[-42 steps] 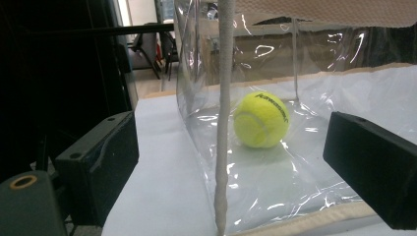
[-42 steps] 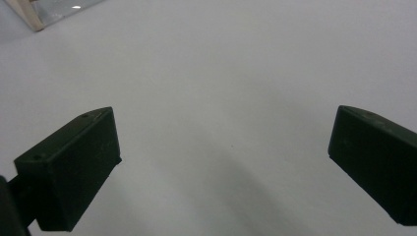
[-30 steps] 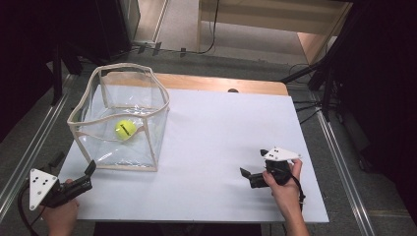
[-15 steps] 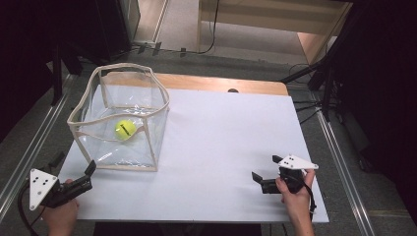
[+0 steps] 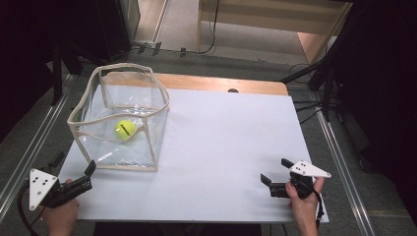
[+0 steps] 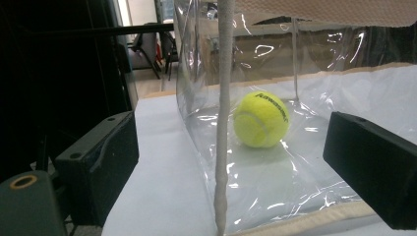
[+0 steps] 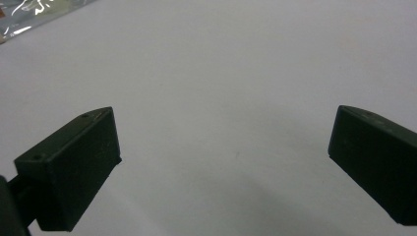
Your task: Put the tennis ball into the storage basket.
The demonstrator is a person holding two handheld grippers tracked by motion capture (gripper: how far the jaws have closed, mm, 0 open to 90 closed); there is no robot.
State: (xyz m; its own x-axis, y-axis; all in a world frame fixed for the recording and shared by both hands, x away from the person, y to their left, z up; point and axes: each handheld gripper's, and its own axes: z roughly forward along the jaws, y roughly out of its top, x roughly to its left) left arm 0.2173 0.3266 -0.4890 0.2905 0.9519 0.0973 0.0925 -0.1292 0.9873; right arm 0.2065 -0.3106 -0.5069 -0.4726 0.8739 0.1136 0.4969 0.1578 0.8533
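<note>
Black right gripper [image 5: 271, 173] nearer table edge

tennis ball [image 5: 125, 129]: yellow-green, black lettering, resting on the bag floor near its middle | clear plastic bag [image 5: 147, 105]: boxy, beige trim, open top, rim wavy, standing upright at the far left of the white table [image 5: 231, 142]

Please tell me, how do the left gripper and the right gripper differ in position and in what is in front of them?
The left gripper sits at the table's near-left edge, the right gripper near the near-right corner. The left gripper points at a corner of the clear bag with the tennis ball inside; the right gripper faces only bare white table. Both are open and hold nothing.
</note>
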